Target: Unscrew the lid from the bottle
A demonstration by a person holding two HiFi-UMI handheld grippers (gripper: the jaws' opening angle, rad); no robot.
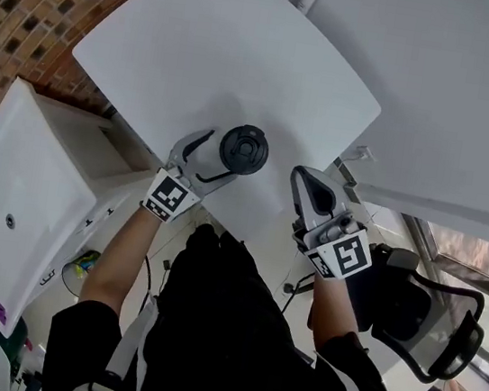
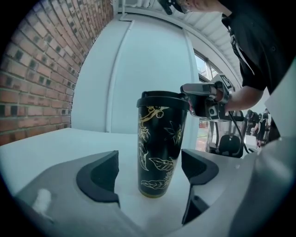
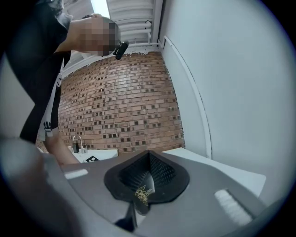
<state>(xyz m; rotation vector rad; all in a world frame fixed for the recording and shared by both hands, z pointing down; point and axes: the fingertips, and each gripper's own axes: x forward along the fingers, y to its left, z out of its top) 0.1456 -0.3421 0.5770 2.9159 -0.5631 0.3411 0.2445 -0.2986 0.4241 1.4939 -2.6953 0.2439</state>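
A: Where's the bottle [image 2: 159, 152]?

B: Upright on the white table [image 1: 231, 42], close to the edge nearest the person. It's black, with gold leaves and flowers up its side, and the black lid [image 1: 244, 149] is on it.

A: And the left gripper [image 1: 220, 156]?

B: Wide open, one jaw on either side of the bottle's lower half. In that gripper's own view the dark pads [image 2: 99, 178] aren't pressing. The one on the left of that view stands clear, with table showing in the gap, and the other sits just beside the bottle's wall. So the bottle is between the jaws, but nothing is gripped.

A: The right gripper [image 1: 301, 180]?

B: Jaws fully together. It's at the table's near edge, to the right of the bottle and apart from it in the head view. Seen from the left gripper it sits at about lid height. There's a small gold mark right where its pads meet — I can't tell what that is.

A: What's around them?

B: A brick wall [image 3: 120, 102] past the table on the person's left, a plain white wall [image 3: 240, 92] beyond it, and a black office chair [image 1: 443, 329] by the person's right. The person wears a black top with bare forearms. The marker cube [image 1: 172, 196] on the left gripper faces up towards the head camera.
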